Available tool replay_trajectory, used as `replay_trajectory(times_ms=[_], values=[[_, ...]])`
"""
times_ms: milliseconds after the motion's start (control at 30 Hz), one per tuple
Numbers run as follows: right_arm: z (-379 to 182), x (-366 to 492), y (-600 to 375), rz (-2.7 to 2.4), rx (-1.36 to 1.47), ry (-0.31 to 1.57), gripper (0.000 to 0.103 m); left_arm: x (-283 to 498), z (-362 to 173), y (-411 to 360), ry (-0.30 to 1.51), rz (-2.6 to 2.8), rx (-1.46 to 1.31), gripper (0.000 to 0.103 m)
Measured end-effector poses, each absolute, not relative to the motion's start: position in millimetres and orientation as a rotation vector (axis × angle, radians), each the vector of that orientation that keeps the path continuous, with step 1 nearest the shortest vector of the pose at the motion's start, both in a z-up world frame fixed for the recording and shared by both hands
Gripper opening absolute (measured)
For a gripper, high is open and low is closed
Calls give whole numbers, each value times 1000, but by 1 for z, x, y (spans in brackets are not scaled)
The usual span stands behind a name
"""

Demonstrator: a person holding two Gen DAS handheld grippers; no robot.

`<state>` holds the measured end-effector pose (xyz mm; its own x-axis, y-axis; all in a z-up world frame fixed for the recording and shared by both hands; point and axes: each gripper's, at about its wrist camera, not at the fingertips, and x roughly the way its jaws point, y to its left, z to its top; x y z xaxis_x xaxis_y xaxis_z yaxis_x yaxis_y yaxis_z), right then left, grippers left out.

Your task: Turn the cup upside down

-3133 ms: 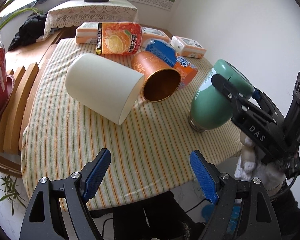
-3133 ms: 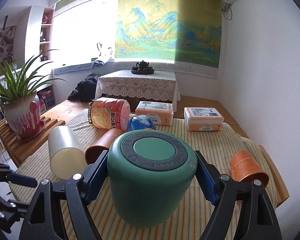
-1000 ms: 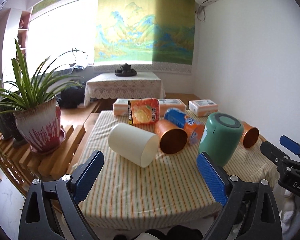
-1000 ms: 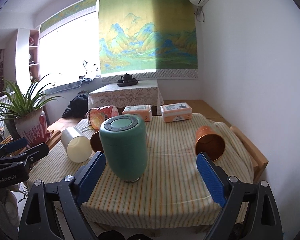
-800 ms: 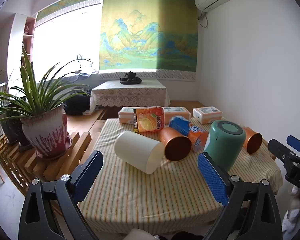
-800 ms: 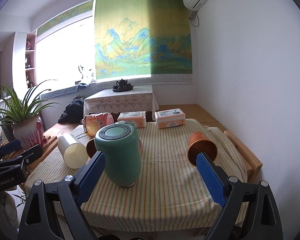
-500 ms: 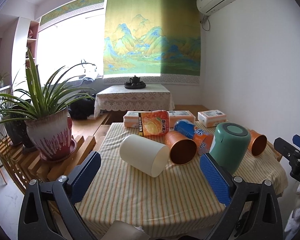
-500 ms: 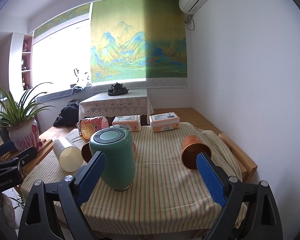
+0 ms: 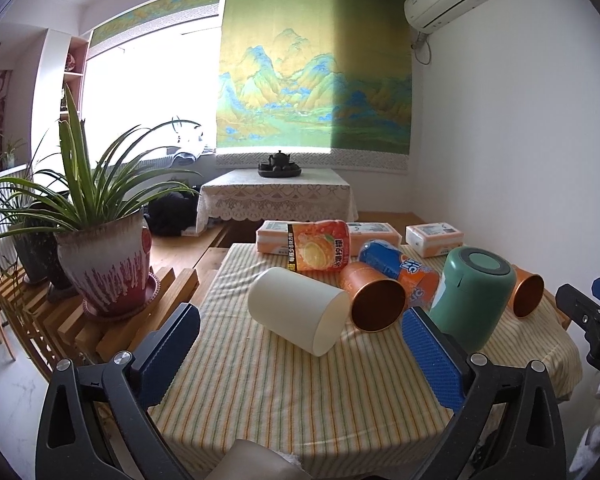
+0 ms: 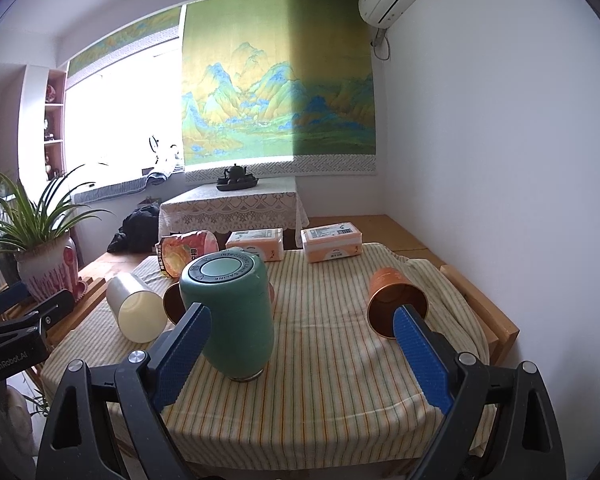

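Observation:
The green cup (image 10: 230, 316) stands upside down on the striped tablecloth (image 10: 332, 360), base up; it also shows in the left wrist view (image 9: 474, 298). My right gripper (image 10: 300, 360) is open and empty, back from the table's near edge with the cup just ahead of its left finger. My left gripper (image 9: 300, 354) is open and empty, held back over the table's near-left side. The right gripper's tip shows at the right edge of the left wrist view (image 9: 592, 312).
A cream cup (image 9: 296, 312) and a copper cup (image 9: 374, 300) lie on their sides mid-table; another copper cup (image 10: 396, 300) lies at the right. Snack bags (image 9: 320, 246) and tissue packs (image 10: 332, 244) sit at the back. A potted plant (image 9: 100, 256) stands left.
The right gripper let go of the green cup, which now stands inverted on the table. Both grippers have pulled back and away from the table.

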<state>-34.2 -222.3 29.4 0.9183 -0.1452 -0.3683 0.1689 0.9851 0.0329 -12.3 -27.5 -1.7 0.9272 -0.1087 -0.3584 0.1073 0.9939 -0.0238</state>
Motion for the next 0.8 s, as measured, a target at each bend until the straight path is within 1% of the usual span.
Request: replay_trajectory(times_ms=[800], values=[[23,-29,-223,-159,72,395,91,-9,-5,-29,371,-100,2,102]])
